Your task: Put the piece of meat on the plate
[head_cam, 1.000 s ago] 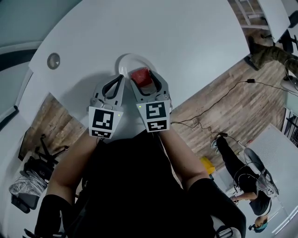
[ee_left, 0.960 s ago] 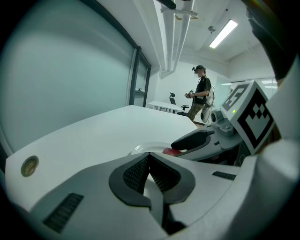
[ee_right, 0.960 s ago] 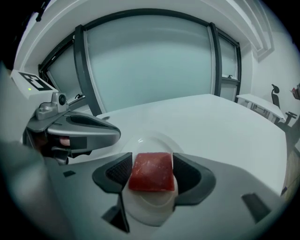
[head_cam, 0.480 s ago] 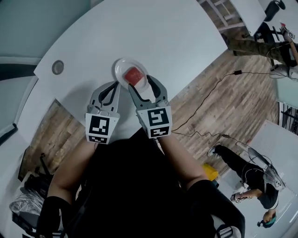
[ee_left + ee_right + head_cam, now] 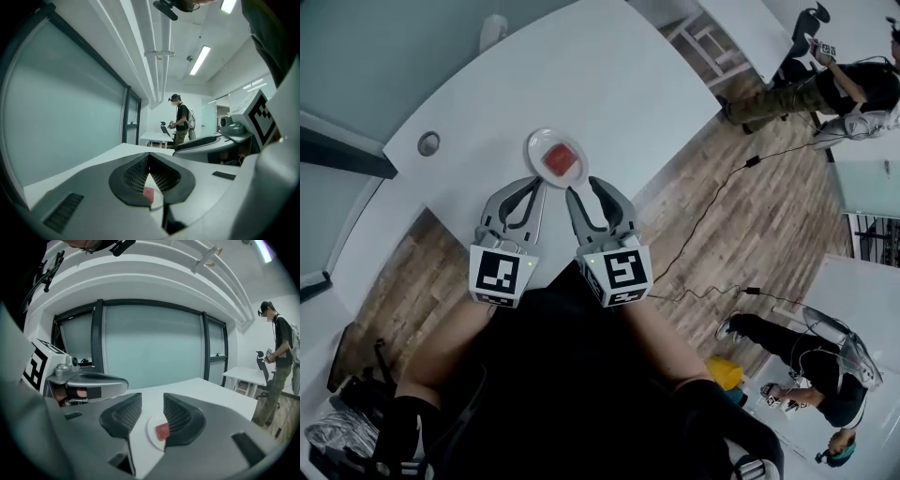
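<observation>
A red piece of meat (image 5: 560, 157) lies on the small white plate (image 5: 534, 150) on the white table. Both grippers hang in the air on the near side of the plate, raised well off the table and apart from it. My left gripper (image 5: 532, 185) is shut, its tips meeting, with nothing in it. My right gripper (image 5: 584, 190) has a gap between its jaws, which are closing on nothing. In the right gripper view the meat (image 5: 162, 431) and plate (image 5: 152, 427) show far below, between the jaws. The left gripper view catches the meat (image 5: 148, 194) through the hollow behind its joined tips (image 5: 149, 159).
The white table (image 5: 609, 103) has a round grommet (image 5: 428, 143) at the left and a slanting edge just right of the plate. Wooden floor with a cable (image 5: 712, 211) lies beyond. People stand at the far right (image 5: 825, 94). One person (image 5: 280, 357) stands by a far desk.
Both grippers have risen and drawn back from the plate. The meat, earlier between the right jaws, now lies free on the plate. The right jaws have narrowed.
</observation>
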The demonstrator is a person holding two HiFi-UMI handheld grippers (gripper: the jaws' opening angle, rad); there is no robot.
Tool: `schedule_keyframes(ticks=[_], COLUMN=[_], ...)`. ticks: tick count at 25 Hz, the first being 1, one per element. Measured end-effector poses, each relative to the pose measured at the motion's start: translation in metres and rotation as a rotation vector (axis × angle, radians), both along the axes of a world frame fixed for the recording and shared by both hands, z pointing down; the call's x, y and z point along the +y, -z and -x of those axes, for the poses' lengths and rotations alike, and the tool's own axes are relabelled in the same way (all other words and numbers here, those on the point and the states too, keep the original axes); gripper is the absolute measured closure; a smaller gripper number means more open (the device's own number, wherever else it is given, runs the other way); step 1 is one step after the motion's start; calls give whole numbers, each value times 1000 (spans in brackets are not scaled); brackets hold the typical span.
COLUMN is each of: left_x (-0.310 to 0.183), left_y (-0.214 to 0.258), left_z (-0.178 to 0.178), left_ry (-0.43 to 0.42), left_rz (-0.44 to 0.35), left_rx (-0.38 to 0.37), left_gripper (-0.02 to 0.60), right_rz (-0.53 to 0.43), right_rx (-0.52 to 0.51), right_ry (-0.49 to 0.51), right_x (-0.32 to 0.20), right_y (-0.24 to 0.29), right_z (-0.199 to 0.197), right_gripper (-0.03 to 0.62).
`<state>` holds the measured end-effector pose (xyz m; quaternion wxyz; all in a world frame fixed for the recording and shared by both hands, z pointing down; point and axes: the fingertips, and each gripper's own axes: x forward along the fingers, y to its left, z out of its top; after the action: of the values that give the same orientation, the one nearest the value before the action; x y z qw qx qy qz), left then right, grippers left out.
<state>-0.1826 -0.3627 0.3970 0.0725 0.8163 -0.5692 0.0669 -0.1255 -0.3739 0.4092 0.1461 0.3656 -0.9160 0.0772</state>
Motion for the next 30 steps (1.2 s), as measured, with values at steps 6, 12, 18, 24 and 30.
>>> schedule_keyframes(ticks=[6,12,18,24,30], left_x=[31,51,72,85,92], left_y=[30,51,62,64,63], left_z=[-16,-46,-74,-94,-104], left_ry=[41,101,136,146,141], left_rz=[-39,-61,-91,-122,-137], left_rx=[-27,-19,-40,-65,-66], left_gripper=[589,589,589,589,589], right_rz=[-107,-169,-187,-204,-218], right_rx=[-81,-163,-175,-197,-183], right_ry=[44,121,142,144,133], right_x=[26,46,67,76,81], right_y=[41,71,77,78,77], right_z=[-11,-36,-67,-87,-99], right_gripper=[572,591,592,592,592])
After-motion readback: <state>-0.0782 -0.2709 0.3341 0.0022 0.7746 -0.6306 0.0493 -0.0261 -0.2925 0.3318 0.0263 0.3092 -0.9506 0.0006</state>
